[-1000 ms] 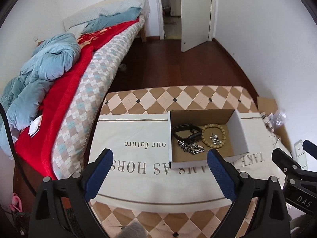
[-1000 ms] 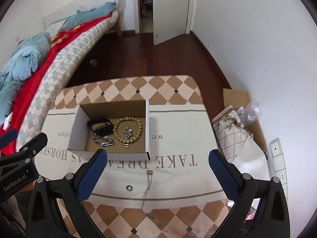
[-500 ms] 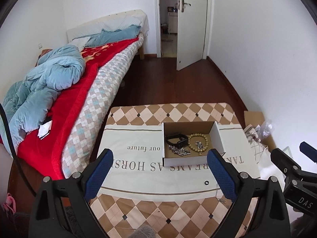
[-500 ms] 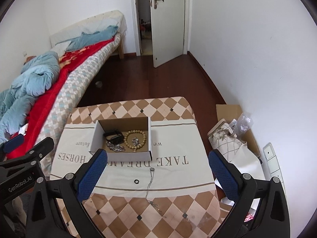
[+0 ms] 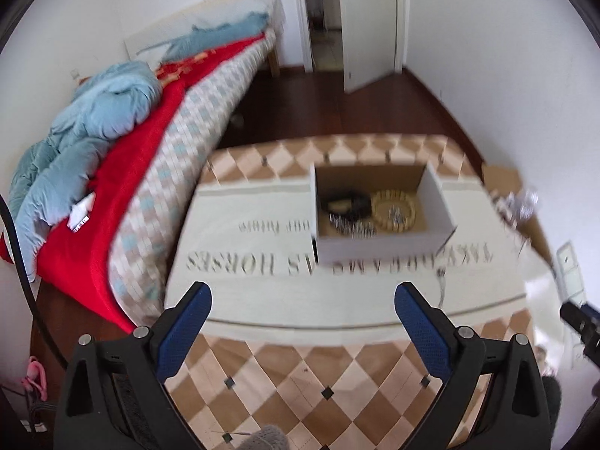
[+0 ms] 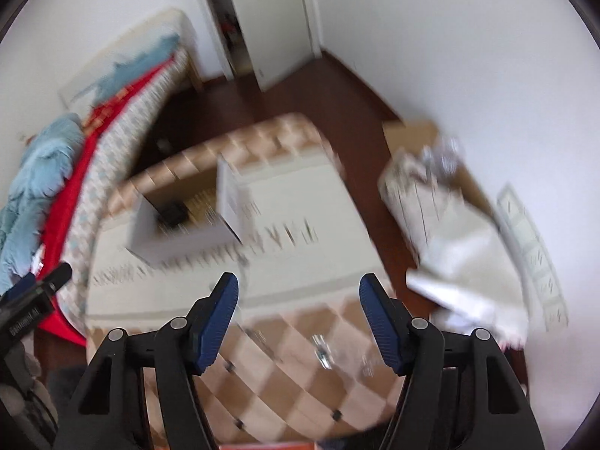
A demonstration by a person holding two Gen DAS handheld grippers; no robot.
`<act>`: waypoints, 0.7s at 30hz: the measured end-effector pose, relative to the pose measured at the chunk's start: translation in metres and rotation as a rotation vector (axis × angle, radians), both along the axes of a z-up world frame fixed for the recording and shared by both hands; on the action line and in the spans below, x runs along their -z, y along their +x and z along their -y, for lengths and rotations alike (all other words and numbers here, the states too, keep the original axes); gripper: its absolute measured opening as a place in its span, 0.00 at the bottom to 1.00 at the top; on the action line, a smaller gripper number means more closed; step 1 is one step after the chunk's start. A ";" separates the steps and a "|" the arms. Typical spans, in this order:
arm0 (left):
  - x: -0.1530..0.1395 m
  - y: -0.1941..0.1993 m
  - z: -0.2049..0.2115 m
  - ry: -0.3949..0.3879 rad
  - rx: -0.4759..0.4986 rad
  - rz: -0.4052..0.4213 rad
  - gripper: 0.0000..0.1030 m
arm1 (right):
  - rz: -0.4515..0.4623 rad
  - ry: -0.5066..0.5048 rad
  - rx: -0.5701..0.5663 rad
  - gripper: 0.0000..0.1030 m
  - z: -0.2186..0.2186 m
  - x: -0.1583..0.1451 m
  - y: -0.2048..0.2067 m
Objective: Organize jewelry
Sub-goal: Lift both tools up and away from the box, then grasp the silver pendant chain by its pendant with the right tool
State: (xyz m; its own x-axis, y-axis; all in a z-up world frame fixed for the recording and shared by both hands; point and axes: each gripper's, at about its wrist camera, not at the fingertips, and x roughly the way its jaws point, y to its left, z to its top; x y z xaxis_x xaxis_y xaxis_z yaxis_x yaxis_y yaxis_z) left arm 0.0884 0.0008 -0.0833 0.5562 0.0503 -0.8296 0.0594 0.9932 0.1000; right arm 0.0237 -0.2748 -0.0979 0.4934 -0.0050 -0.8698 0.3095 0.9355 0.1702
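Between the right gripper (image 6: 298, 300)'s parted blue fingers (image 6: 221, 315), empty, a blurred silver chain (image 6: 322, 352) on the checked table (image 6: 285, 393). Farther off, left gripper (image 5: 302, 322) likewise spread wide, holding nothing; beyond, white box (image 5: 378, 249) with bracelets inside. Likely risk: thin chain slipping or snagging on the cloth (image 5: 262, 292) if pinched in haste.

White walls (image 5: 487, 56) enclose a room with a dark reddish wood floor (image 5: 318, 108), and a white door (image 5: 369, 22) stands open at the far end. Along the left wall runs a bed (image 5: 180, 138) with a diamond-patterned mattress, a red blanket (image 5: 123, 172) and a crumpled light-blue duvet (image 5: 86, 127). The desk (image 5: 300, 367) wears a tan-and-cream checked covering under a cream cloth printed with letters (image 5: 243, 262).
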 end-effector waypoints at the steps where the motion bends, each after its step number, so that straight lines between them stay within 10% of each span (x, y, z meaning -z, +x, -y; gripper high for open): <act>1: 0.008 0.000 0.003 0.013 0.006 -0.011 0.97 | -0.028 0.014 0.009 0.63 0.004 0.013 -0.004; 8: 0.058 0.010 0.014 0.115 0.016 -0.089 0.97 | -0.119 0.101 -0.045 0.58 -0.016 0.085 -0.009; 16: 0.078 0.021 0.007 0.162 -0.001 -0.129 0.97 | -0.150 -0.052 -0.201 0.57 -0.079 0.128 0.024; 19: 0.082 0.023 0.006 0.168 0.000 -0.140 0.97 | -0.118 -0.172 -0.267 0.40 -0.098 0.130 0.024; 21: 0.084 0.024 0.007 0.170 0.005 -0.147 0.97 | -0.109 -0.200 -0.300 0.00 -0.105 0.130 0.025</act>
State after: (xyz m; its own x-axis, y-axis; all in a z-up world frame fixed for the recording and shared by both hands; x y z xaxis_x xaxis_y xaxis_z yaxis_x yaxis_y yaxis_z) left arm 0.1124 -0.0061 -0.1675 0.4305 0.1939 -0.8815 0.0901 0.9625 0.2558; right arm 0.0488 -0.1697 -0.2283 0.4031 -0.0494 -0.9138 0.0225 0.9988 -0.0440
